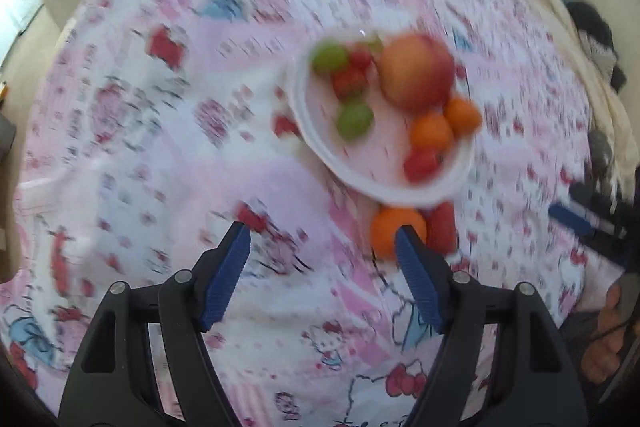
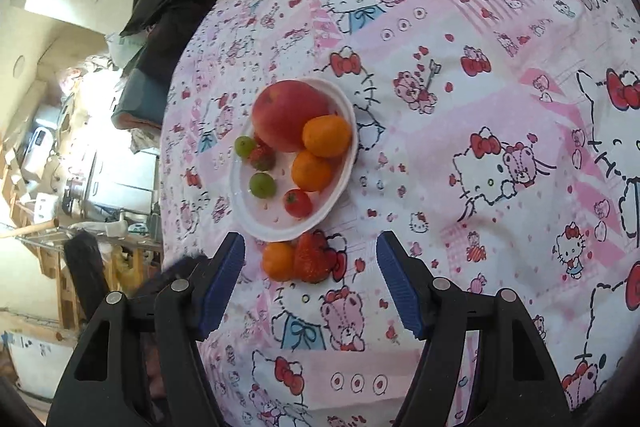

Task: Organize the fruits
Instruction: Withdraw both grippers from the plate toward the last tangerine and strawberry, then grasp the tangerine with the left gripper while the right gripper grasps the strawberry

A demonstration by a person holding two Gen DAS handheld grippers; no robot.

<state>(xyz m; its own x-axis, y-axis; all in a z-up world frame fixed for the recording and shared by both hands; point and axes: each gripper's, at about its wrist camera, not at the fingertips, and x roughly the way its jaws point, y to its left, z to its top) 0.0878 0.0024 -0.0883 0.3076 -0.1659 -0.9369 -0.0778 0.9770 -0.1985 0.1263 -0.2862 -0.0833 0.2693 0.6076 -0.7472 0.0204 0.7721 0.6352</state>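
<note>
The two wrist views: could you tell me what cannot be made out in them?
- Left wrist view: motion blur smears the plate, so its small red and green fruits cannot be identified.
- Left wrist view: the orange off the plate is partly hidden by a fingertip.
- Right wrist view: the plate's apple hides whatever lies behind it.

Home bedroom, cartoon-print bedsheet (image 2: 460,155), cluttered shelves (image 2: 60,167)
</note>
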